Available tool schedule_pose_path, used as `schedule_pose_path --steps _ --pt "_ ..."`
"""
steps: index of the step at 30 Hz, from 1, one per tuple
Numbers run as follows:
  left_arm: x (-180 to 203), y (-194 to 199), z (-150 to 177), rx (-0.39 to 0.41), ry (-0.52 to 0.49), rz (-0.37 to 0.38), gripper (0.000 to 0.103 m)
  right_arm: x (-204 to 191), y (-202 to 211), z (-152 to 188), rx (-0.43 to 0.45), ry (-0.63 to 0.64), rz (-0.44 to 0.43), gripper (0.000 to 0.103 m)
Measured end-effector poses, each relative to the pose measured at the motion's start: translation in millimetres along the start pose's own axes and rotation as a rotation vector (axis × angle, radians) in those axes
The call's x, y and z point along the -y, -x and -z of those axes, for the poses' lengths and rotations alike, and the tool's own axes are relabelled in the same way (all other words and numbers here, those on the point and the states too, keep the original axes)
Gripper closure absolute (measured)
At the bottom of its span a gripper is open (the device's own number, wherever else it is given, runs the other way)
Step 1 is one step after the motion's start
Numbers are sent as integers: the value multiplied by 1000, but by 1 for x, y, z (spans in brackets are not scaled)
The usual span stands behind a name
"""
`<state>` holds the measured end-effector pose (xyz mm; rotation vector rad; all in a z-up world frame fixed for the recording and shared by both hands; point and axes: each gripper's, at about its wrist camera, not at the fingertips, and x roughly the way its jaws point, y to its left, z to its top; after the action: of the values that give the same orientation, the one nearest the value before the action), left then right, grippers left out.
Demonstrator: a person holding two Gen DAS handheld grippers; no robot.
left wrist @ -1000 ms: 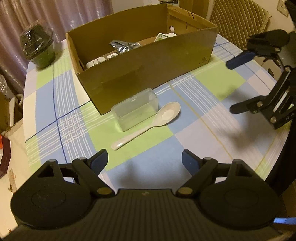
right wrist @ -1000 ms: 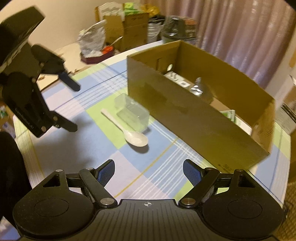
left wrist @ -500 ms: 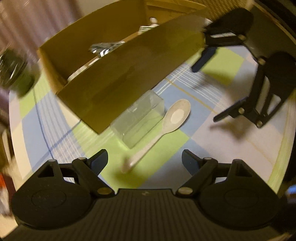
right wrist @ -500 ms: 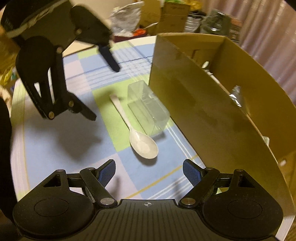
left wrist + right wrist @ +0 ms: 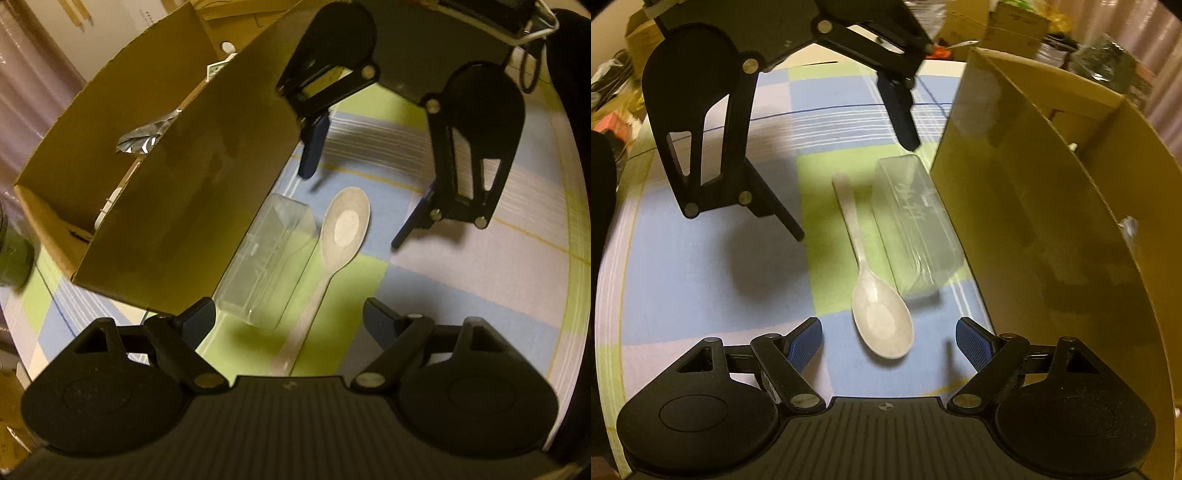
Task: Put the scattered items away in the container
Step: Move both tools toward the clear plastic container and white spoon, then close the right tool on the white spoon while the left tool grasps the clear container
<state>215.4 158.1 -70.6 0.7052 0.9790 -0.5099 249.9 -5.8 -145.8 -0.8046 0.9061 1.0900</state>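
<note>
A white spoon point(image 5: 345, 225) lies on the checked tablecloth point(image 5: 461, 280), right beside a clear plastic box point(image 5: 269, 258) that rests against the wall of the open cardboard box point(image 5: 177, 206). My left gripper point(image 5: 288, 319) hangs open over the spoon's handle end, touching nothing. Opposite it, my right gripper point(image 5: 356, 199) is open above the spoon's bowl. In the right wrist view the spoon point(image 5: 882, 321) has its bowl between the fingers of the right gripper point(image 5: 890, 341), with the clear box point(image 5: 916, 225) and the cardboard box point(image 5: 1034, 221) to the right. The left gripper point(image 5: 853, 184) is beyond.
A foil packet point(image 5: 144, 142) and other items lie inside the cardboard box. A dark green pot point(image 5: 11, 254) stands at the left table edge. Boxes and bags point(image 5: 1015, 26) are piled beyond the table. The cloth point(image 5: 701, 277) left of the spoon is bare.
Both grippers have come down and closed in on the spoon from opposite ends, rolling as they moved. The spoon and the clear box have not moved. Both stay open.
</note>
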Motion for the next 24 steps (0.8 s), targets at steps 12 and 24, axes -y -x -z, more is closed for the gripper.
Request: schedule_pose_path --steps 12,24 --pt "-9 2 -3 50 -14 1 19 7 -11 -10 -38 39 -73 54" --pt "-22 -9 -14 14 -21 67 25 -8 -1 2 -63 41 -99 66"
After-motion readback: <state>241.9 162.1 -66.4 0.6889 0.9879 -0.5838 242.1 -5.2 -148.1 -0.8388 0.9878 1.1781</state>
